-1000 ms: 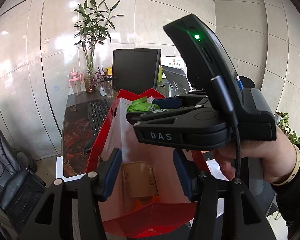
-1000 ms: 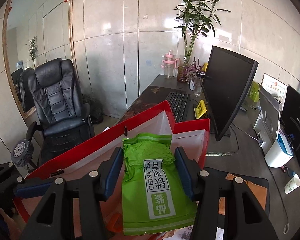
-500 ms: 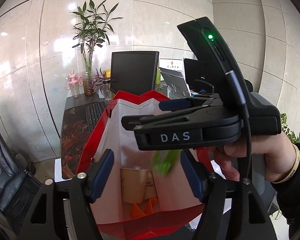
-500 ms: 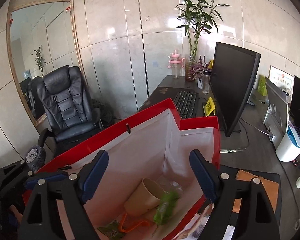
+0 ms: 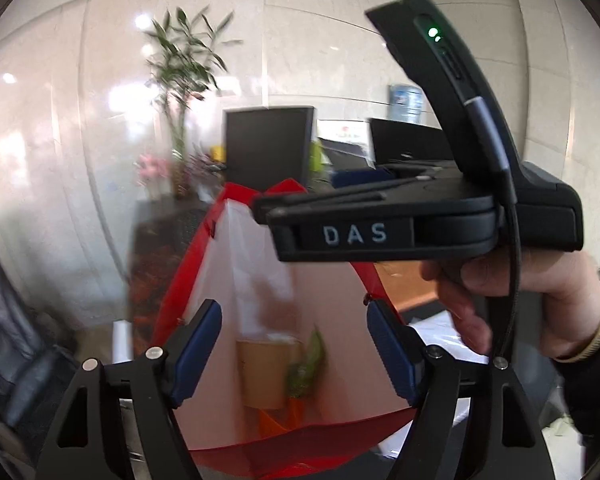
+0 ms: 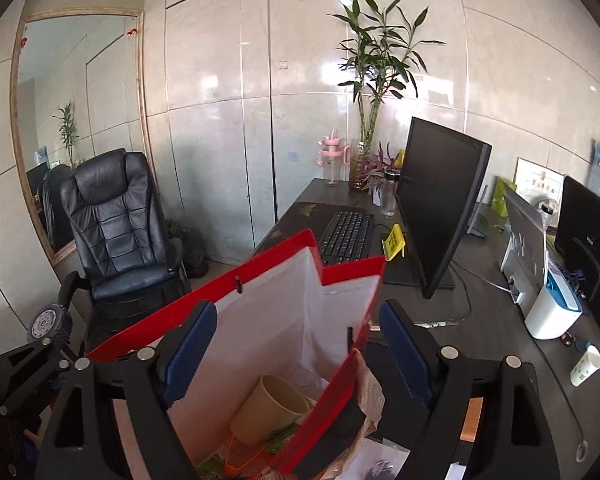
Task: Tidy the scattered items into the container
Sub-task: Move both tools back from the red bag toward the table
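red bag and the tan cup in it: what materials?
Red bag: looks like coated paper, glossy red outside, matte white inside; it holds sharp creases and stands open. Tan cup: probably paper or kraft card, matte with a thin rolled rim; a plastic lining can't be judged.

The bag (image 6: 284, 276) looked like glossy red paper outside with a matt white lining, and the cup (image 6: 270, 408) inside it was plain matt tan paper. The office chair (image 6: 112, 216) wore creased black leather with a soft sheen. The wall (image 6: 216, 160) panels were smooth, polished and reflective. The monitor (image 6: 436, 200) screen was dark and matt.
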### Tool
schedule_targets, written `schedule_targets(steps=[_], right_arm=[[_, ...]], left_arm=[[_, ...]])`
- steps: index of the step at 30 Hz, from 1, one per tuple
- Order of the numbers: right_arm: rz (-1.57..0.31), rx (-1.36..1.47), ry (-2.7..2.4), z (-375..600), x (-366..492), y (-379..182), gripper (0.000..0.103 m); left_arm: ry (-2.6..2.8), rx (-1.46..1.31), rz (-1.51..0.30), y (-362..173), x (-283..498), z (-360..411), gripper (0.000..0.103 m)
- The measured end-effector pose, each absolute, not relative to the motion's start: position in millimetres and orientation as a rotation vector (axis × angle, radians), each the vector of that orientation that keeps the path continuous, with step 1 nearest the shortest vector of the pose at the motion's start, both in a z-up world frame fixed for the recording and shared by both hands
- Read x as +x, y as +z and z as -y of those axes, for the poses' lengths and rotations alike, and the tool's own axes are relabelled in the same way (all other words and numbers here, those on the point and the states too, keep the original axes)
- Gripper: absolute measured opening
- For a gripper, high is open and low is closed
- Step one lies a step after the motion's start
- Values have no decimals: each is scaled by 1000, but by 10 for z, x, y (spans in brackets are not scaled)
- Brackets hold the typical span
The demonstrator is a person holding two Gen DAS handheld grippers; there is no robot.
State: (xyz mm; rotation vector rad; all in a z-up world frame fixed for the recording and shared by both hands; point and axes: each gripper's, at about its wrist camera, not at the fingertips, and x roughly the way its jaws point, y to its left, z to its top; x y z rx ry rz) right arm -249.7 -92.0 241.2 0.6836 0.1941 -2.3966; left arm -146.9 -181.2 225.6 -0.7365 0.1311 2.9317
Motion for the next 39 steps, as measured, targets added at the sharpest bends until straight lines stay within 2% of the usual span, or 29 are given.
schedule_targets(steps=[1, 2, 17, 33, 39], right_arm=[[-172, 682, -2389, 897, -2496, 2413, 87], [-158, 681, -2390, 874, -2495, 2412, 88], [-142, 725, -2400, 885, -2445, 2392, 90], [-77, 753, -2381, 768, -2267, 2364, 91], [-71, 650, -2436, 578, -2024, 2338, 91]], left_arm=[[2992, -700, -181, 2277, -1425, 1781, 102], [3037, -647, -213, 2303, -1370, 1762, 103], [3026, -742, -160, 2280, -1370, 1810, 103], [3002, -754, 6, 2298, -1128, 1826, 103], [3069, -740, -33, 2303, -947, 1841, 103]])
